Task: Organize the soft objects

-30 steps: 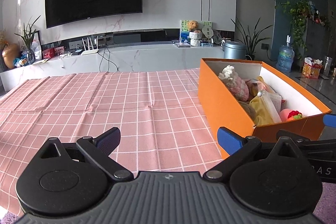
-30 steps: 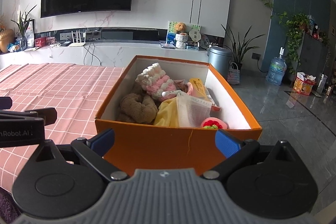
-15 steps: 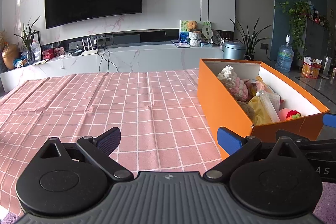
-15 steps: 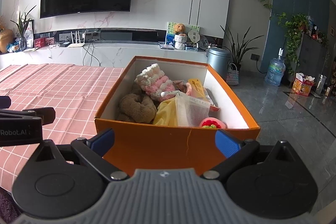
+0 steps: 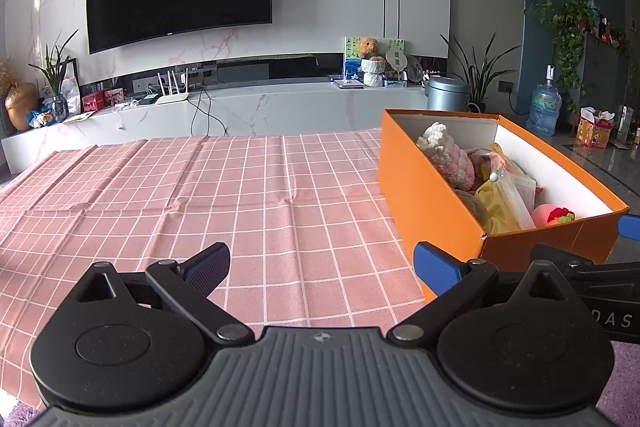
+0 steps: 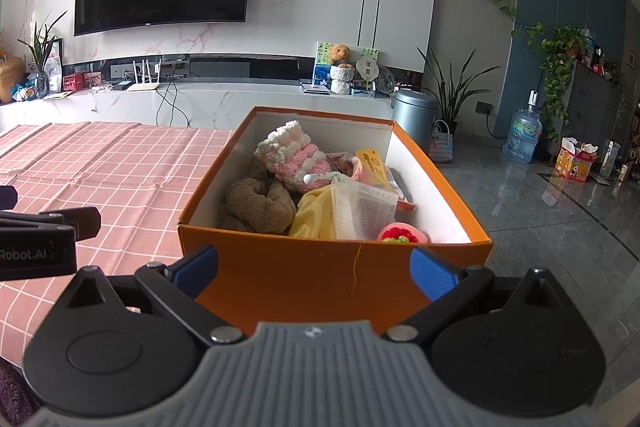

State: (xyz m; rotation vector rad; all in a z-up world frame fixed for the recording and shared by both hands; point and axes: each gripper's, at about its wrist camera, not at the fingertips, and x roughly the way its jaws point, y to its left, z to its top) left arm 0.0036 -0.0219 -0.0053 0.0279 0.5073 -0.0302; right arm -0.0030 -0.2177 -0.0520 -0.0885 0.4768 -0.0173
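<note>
An orange box (image 6: 320, 279) is seen at the centre of the right wrist frame, its short end wall facing the right gripper (image 6: 314, 265), whose blue fingertips are spread wide at either end of that wall, nothing held. The long axis of the box runs away from this gripper, toward the upper middle of the frame. Soft objects are piled inside: a pink-and-white knitted piece (image 6: 292, 155), a brown plush (image 6: 260, 205), a yellow cloth (image 6: 316, 215).

In the left wrist frame the box (image 5: 424, 187) is placed at the right, on the pink checked table (image 5: 200, 195). The left gripper (image 5: 322, 265) is also held wide and empty, aimed at bare cloth. The right gripper is judged nearer for a reach into the box.
</note>
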